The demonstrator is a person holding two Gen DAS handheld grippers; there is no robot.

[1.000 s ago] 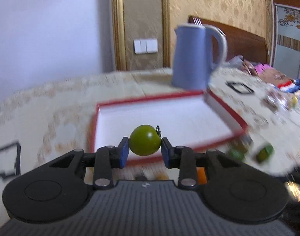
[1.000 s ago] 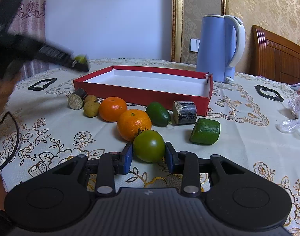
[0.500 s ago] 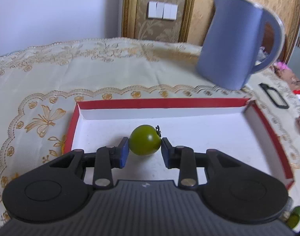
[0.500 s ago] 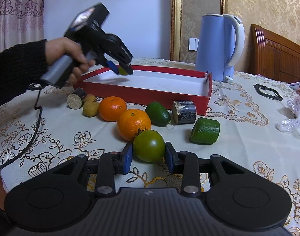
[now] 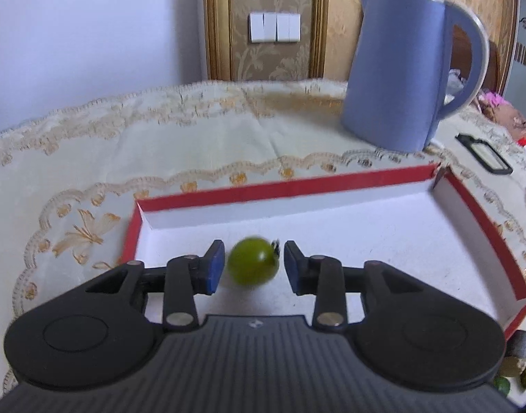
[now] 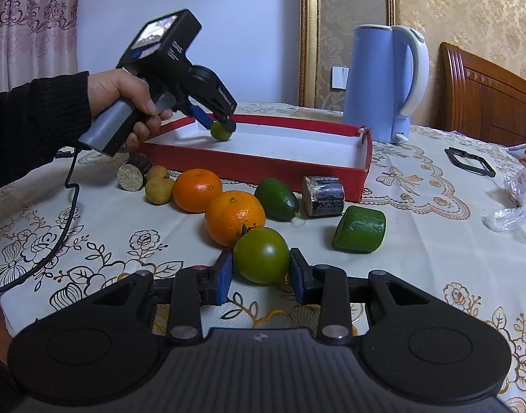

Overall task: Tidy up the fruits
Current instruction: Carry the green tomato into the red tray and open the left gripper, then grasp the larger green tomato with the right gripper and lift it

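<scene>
Left wrist view: left gripper [image 5: 254, 265] has just been opening, releasing the tomato [image 5: 253, 264] over the tray [image 5: 483, 220]; round, it may roll. Right gripper [image 6: 261, 271] clamps another tomato [image 6: 261, 254].

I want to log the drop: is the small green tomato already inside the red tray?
Inside. The small green tomato is over the white floor of the red tray, and the left gripper jaws, just opening, stand clear of it.

I see a tall blue plastic electric kettle [image 6: 387, 82] standing on the cream floral embroidered tablecloth [image 6: 418, 241], crumpled clear plastic wrap [image 6: 514, 206] nearby.
</scene>
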